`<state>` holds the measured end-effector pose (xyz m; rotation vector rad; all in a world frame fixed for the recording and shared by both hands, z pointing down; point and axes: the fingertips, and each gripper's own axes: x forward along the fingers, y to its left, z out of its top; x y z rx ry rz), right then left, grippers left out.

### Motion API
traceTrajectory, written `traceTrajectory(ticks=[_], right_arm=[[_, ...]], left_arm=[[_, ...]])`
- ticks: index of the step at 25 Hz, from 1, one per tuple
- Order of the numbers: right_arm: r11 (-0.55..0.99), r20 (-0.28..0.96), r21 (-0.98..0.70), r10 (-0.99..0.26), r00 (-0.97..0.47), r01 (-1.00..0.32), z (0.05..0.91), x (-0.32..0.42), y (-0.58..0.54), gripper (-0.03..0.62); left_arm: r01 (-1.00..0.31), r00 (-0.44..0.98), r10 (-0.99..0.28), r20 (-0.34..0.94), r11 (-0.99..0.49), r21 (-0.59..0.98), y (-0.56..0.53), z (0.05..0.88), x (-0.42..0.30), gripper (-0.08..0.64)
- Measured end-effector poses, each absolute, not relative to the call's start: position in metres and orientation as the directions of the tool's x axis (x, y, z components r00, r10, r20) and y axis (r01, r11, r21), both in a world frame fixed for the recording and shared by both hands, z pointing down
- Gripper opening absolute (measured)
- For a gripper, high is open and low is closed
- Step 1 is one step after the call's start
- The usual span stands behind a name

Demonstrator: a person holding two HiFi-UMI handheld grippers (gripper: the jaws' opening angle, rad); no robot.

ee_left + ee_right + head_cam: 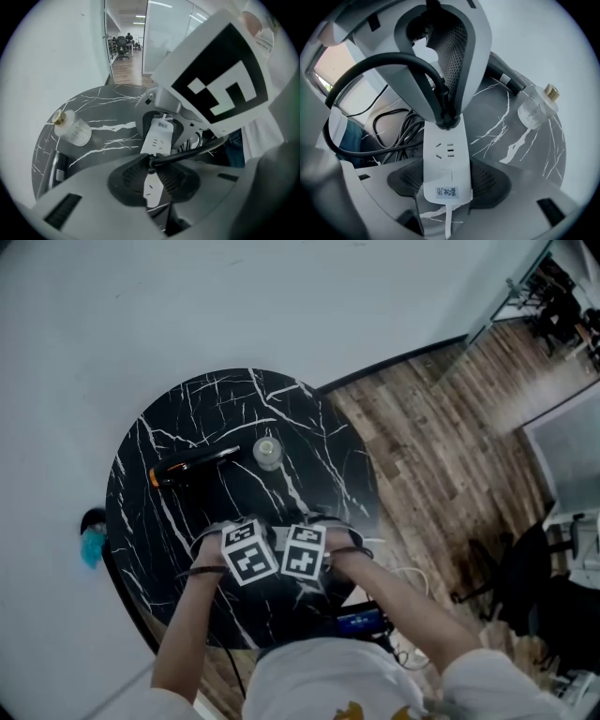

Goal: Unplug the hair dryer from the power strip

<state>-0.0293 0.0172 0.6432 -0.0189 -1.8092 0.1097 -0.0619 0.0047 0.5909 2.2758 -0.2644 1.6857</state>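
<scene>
While the round black marble table [309, 427] bears everything, the left gripper [153, 162] and right gripper [446, 180] meet at its near edge, both pointing steeply down.
On the far left lies the hair dryer [192, 465], apart from both grippers. The white power strip [444, 154] lies flat on the near part of the table, with the right gripper's jaws closed against its two long sides. A clear bottle [267, 452] stands just right of the hair dryer. The black plug [446, 121] sits on the power strip, pinched between the left gripper's nearly closed jaws; its cord [197, 150] trails toward the person.
</scene>
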Motion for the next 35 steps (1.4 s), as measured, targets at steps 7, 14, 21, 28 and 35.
traceTrajectory(ticks=[7, 14, 21, 28, 35], right_arm=[[0.997, 0.968, -0.072, 0.063, -0.243, -0.026, 0.643, -0.029, 0.018, 0.27], [0.997, 0.969, -0.071, 0.063, -0.24, -0.026, 0.642, -0.029, 0.018, 0.27], [0.996, 0.968, -0.074, 0.061, -0.243, -0.048, 0.644, -0.028, 0.017, 0.27], [0.997, 0.97, -0.065, 0.053, -0.238, -0.045, 0.645, -0.028, 0.019, 0.27], [0.996, 0.969, -0.069, 0.052, -0.242, -0.064, 0.644, -0.03, 0.018, 0.27]], left_arm=[[-0.345, 0.4, 0.101, 0.911, -0.904, 0.251, -0.012, 0.585, -0.06, 0.055], [-0.327, 0.316, 0.052, 0.947, -0.931, 0.16, 0.004, 0.591, -0.064, 0.054], [-0.302, 0.334, 0.058, 0.941, -0.939, 0.165, 0.001, 0.587, -0.061, 0.049], [-0.359, 0.409, 0.067, 0.91, -0.905, 0.229, -0.01, 0.584, -0.062, 0.054], [-0.302, 0.301, 0.042, 0.953, -0.943, 0.137, 0.004, 0.591, -0.064, 0.051]])
